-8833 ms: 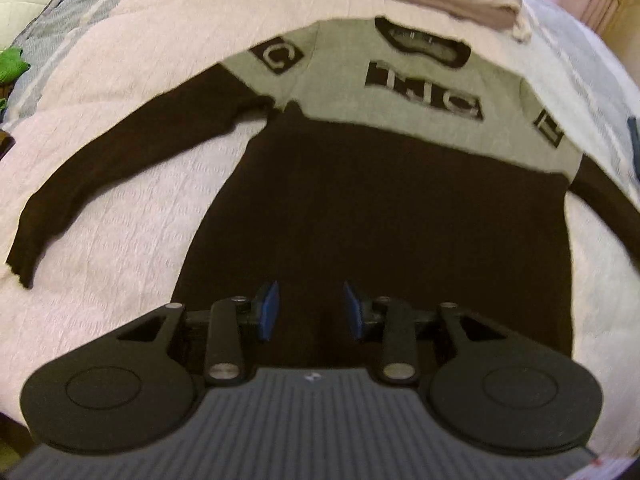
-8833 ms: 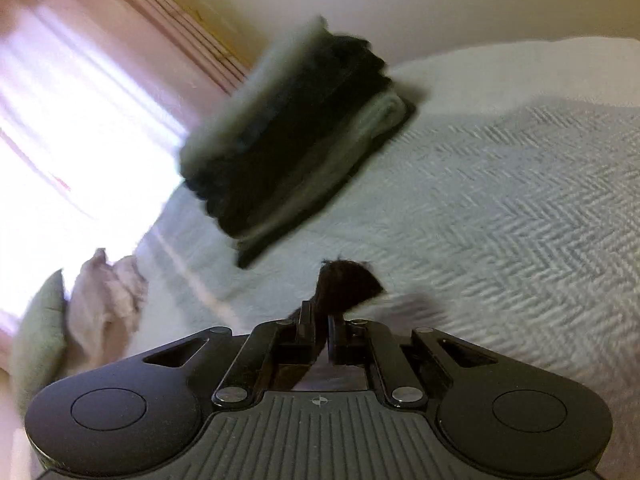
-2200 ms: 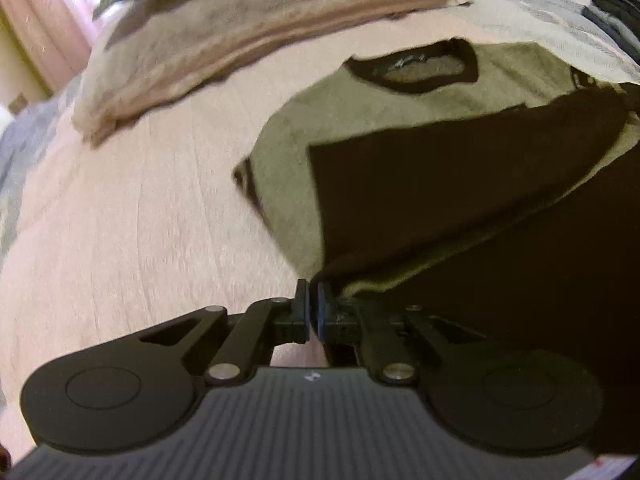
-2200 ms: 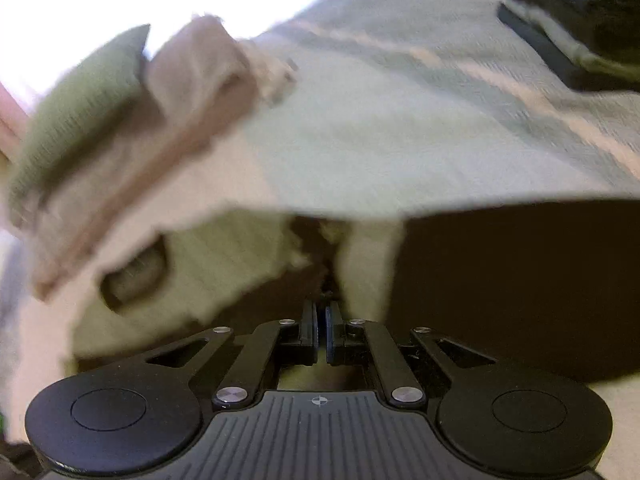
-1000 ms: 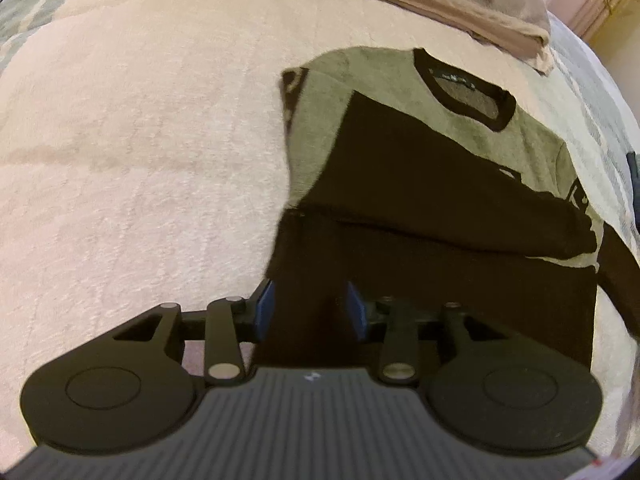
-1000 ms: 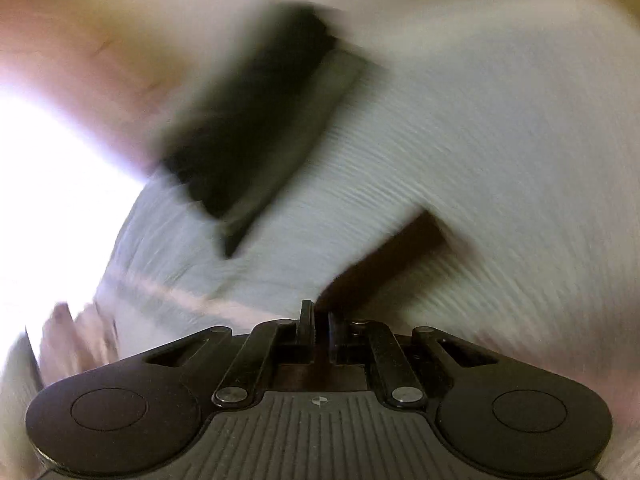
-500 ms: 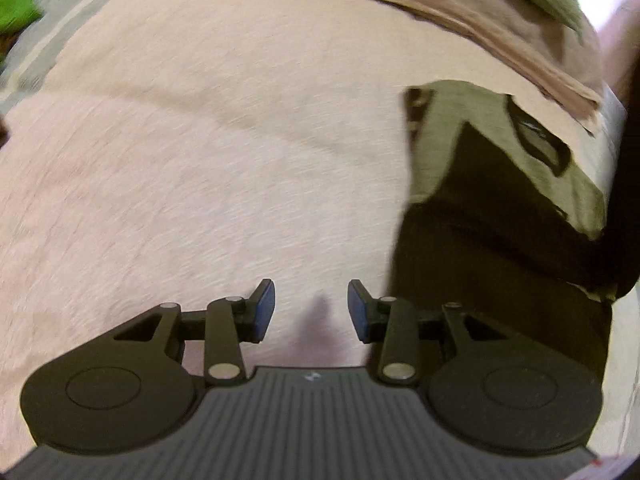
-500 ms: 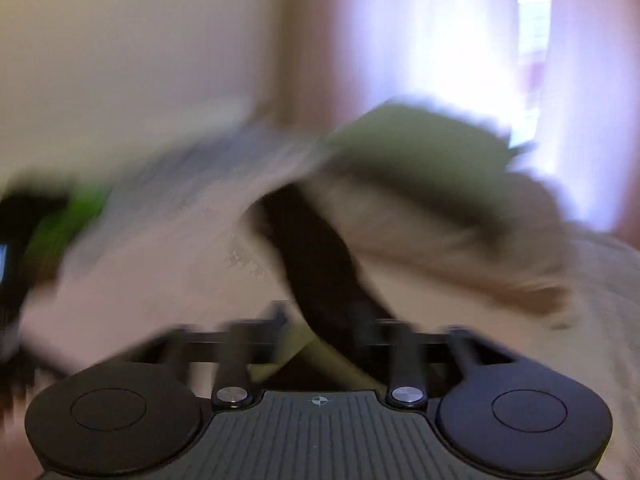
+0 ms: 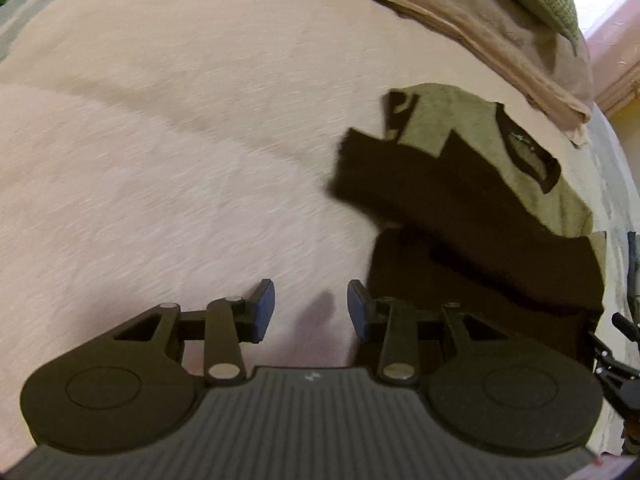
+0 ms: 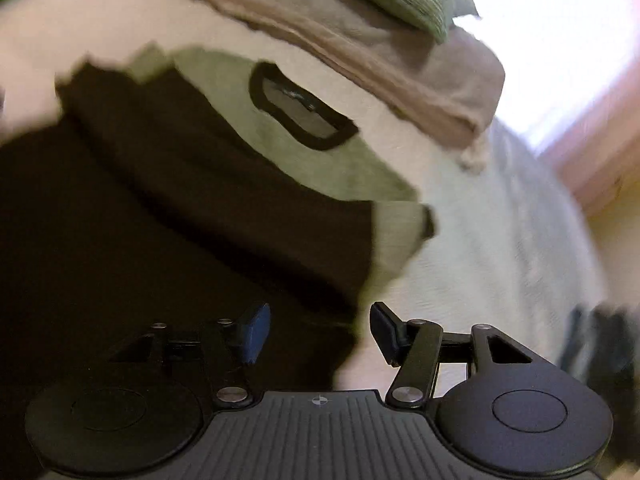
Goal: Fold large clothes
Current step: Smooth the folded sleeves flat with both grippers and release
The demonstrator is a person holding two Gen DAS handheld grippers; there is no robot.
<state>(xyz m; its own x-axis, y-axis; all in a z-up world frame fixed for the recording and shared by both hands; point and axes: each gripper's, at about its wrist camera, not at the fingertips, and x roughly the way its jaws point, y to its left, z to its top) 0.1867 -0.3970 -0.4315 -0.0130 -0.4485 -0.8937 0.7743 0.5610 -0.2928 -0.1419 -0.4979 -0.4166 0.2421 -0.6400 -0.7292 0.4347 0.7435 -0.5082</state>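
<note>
- Now the sweater (image 9: 472,216) lies flat on the bed (image 9: 160,160), sleeves folded across its body.
- Left gripper (image 9: 311,307): jaws apart, empty, over bare bed.
- Right gripper (image 10: 320,330): jaws apart, nothing clamped.

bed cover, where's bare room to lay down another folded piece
The wide pink bed cover left of the sweater, below the beige folded blanket, is bare. Crowded at the top edge and right of the sweater.
</note>
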